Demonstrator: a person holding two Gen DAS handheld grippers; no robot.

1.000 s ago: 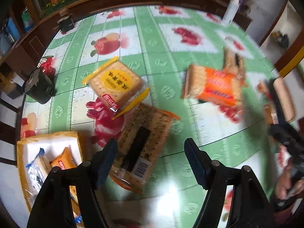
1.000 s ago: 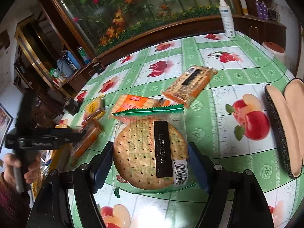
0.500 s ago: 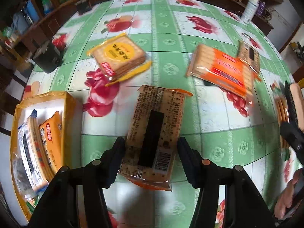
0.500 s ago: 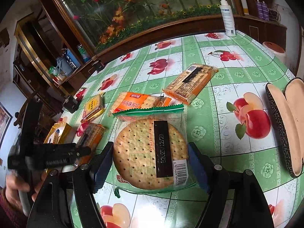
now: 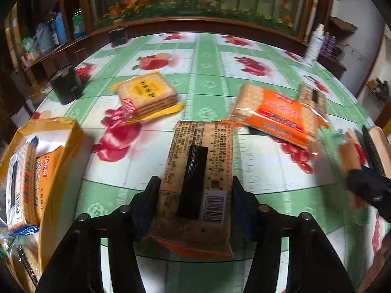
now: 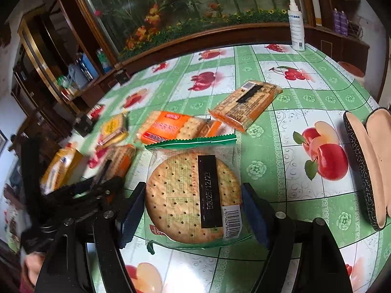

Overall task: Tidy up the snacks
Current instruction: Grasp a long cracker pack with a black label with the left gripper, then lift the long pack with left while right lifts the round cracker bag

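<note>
In the left wrist view my left gripper (image 5: 195, 191) has its jaws closing, and both pads touch the long sides of a rectangular cracker pack (image 5: 198, 171) with a black stripe and a barcode. A yellow box (image 5: 61, 146) holding several packs stands to its left. A yellow square pack (image 5: 146, 95) and an orange pack (image 5: 276, 114) lie farther back. My right gripper (image 6: 193, 195) is shut on a round cracker pack (image 6: 190, 195) in clear wrap with a green edge. A brown rectangular pack (image 6: 246, 105) lies beyond it. The left gripper (image 6: 80, 195) shows blurred at the left.
An open patterned case (image 6: 366, 166) lies at the right on the green fruit-print tablecloth (image 6: 268, 146). A white spray bottle (image 6: 297, 24) stands at the far edge by the wooden rail. A black box-like object (image 5: 66, 85) sits at the far left.
My left gripper came down over the striped pack and its jaws drew in from wide apart to touching the pack's sides. The right gripper and its round pack stayed put.
</note>
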